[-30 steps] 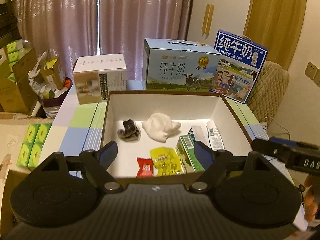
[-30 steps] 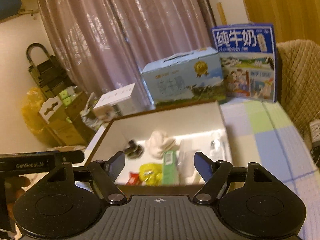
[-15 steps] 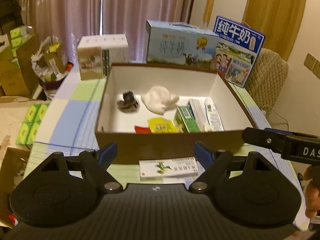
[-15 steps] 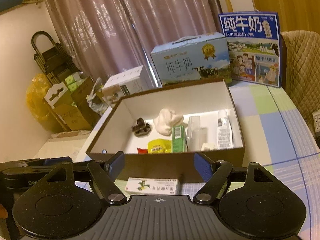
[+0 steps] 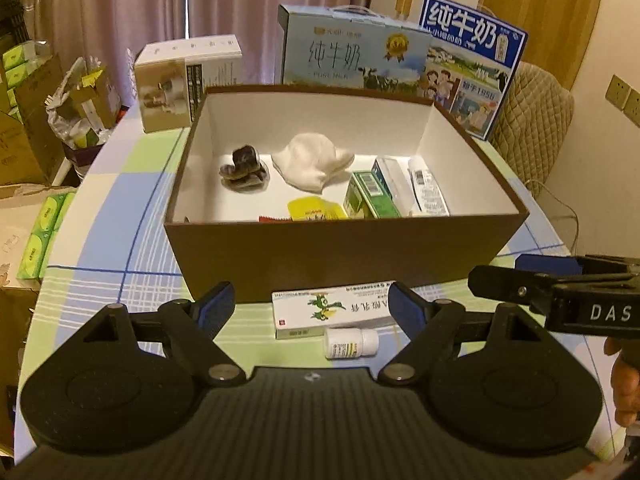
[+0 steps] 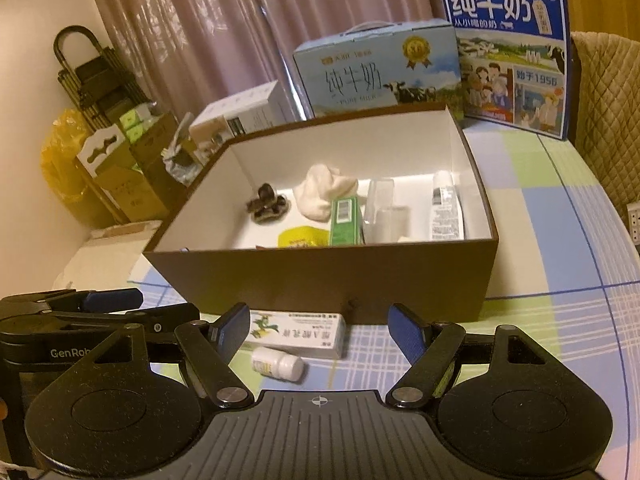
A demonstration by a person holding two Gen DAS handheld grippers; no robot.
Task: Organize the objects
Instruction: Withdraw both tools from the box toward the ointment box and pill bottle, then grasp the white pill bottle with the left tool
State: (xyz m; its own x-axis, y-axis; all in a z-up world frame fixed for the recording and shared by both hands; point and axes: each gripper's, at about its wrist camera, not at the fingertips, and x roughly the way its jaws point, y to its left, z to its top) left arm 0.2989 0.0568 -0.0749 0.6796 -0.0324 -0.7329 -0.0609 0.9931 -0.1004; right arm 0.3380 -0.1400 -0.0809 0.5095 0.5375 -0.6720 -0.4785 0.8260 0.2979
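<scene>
Two items wait outside the box.
Both claws, left and right, spread empty above carton and bottle on the table, likely next.

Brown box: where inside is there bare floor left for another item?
In the brown box, the floor is bare along the left wall, ahead of and behind the dark bundle. The right half is crowded: white cloth, yellow packet, green carton and white tube lie close together.
</scene>
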